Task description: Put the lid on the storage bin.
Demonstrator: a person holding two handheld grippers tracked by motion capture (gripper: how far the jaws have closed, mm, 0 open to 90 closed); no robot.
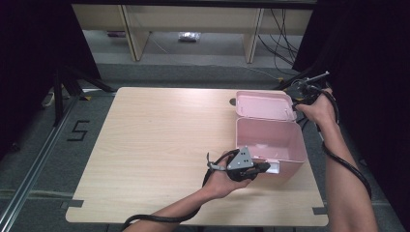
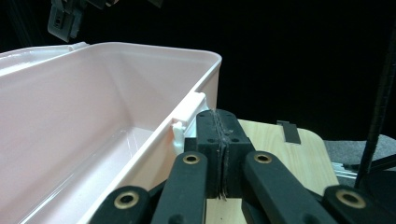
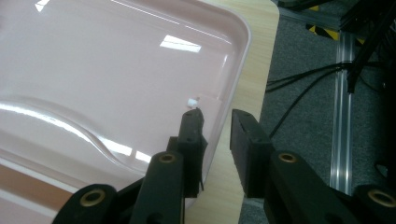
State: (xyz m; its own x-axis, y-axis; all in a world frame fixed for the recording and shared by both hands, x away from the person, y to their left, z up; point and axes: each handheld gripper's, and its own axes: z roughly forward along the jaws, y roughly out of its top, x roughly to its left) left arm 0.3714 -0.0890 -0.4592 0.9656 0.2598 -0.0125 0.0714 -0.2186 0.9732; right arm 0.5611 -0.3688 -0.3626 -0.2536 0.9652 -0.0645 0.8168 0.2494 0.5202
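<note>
We work at a pale wood-grain bench [image 1: 159,145] with rounded corners, standing on grey carpet tiles [image 1: 34,159]; black curtains close in both sides, and a light wooden desk frame [image 1: 193,21] stands beyond with cables trailing by it. A "5" [image 1: 77,130] is marked in black tape on the floor to the left, and dark tape strips [image 1: 319,210] sit at the bench's near edge.

The pink box [image 1: 270,140] stands open at the bench's right side, its lid [image 1: 266,106] folded back.

Our left gripper [image 2: 219,140] has its fingers pressed together with nothing between them, just beside the box's white latch [image 2: 187,119]. Our right gripper [image 3: 215,130] has its fingers partly apart, straddling the lid's edge without pinching it.
</note>
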